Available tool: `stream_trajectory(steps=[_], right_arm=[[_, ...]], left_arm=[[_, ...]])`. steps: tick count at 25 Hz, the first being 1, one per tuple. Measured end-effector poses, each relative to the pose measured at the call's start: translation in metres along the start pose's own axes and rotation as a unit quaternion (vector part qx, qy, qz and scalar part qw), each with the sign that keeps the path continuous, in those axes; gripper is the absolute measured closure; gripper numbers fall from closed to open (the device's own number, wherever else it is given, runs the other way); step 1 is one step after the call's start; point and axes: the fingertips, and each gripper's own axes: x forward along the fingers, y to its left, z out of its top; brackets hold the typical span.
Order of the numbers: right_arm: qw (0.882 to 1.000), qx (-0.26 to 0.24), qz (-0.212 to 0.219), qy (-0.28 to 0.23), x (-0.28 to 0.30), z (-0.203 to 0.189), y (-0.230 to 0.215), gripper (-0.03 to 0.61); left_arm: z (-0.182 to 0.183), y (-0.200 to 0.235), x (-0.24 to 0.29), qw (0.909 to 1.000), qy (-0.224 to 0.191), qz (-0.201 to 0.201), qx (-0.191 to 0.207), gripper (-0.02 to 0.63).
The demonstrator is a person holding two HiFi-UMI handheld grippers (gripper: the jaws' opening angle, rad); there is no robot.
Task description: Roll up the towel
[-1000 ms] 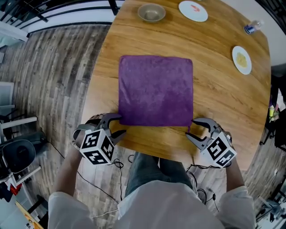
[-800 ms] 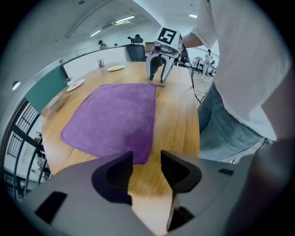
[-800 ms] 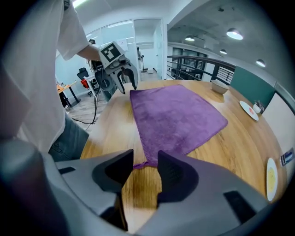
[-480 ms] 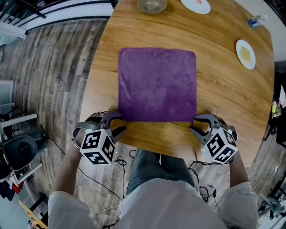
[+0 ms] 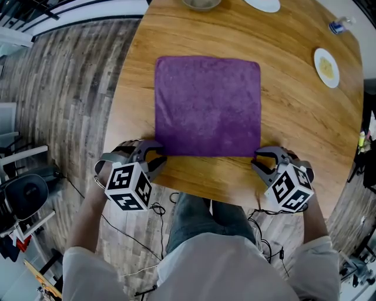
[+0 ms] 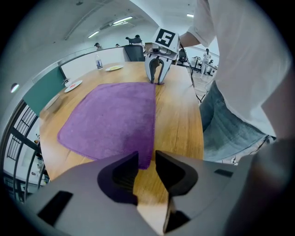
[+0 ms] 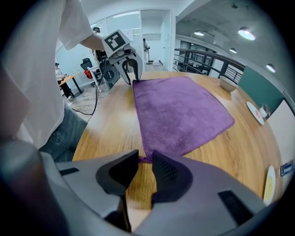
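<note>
My left tongs [image 6: 146, 159] are nearly shut, with only a thin gap left, and they have just been closing. The near left corner of the purple towel [image 5: 207, 106] pokes into that gap. I can see bare wood in there too, so the pads are not squeezing it. My right tongs [image 7: 144, 159] are the same. They have a thin gap, they have just been closing, and the near right corner of the towel sits in the gap, not pinched. The rest of the towel lies flat and open, spread out away from both tongs.

Some things are hard to see. The marker cube [image 5: 126, 188] on each pair of tongs covers the place where I hold it. A bowl [image 5: 198, 3] and a white plate [image 5: 264, 4], far past the towel, are cut off at the top. A small thing with a blue bit [image 5: 336, 26], far past my right tongs, is too tiny to tell.

Both tongs point steeply down near the table edge closest to me. My arms reach out on each side of my lap [image 5: 200, 220].

The table [image 5: 294, 117] is smooth, light brown wood. A little plate with something yellow [image 5: 326, 67] sits well past my right tongs. The floor [image 5: 76, 88] is grey wood planks. Cables [image 5: 155, 208] hang below my left tongs. A black chair [image 5: 23, 200] stands out to their left.
</note>
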Motion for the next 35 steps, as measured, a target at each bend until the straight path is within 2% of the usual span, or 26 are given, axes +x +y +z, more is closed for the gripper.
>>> stream_trajectory(steps=[11,17,18,24,35], right_arm=[[1.0,-0.007,-0.014,0.002,0.001,-0.001,-0.007,0.546],[1.0,-0.008,-0.011,0.001,0.001,0.001,-0.009,0.552],[1.0,-0.008,-0.01,0.002,0.001,0.001,-0.009,0.552],[1.0,-0.011,-0.006,0.005,0.001,0.001,-0.008,0.555],[1.0,0.006,0.02,-0.003,-0.008,0.006,0.0,0.558]], left_arm=[[-0.002,-0.003,0.003,1.0,-0.001,0.004,-0.007,0.534],[-0.003,-0.002,0.004,0.9996,-0.005,-0.013,-0.026,0.554],[-0.004,-0.001,0.004,0.9995,-0.005,-0.015,-0.027,0.576],[-0.004,0.001,0.003,0.9993,-0.004,-0.027,-0.028,0.598],[-0.004,-0.011,-0.007,0.998,-0.011,-0.033,-0.053,0.601]])
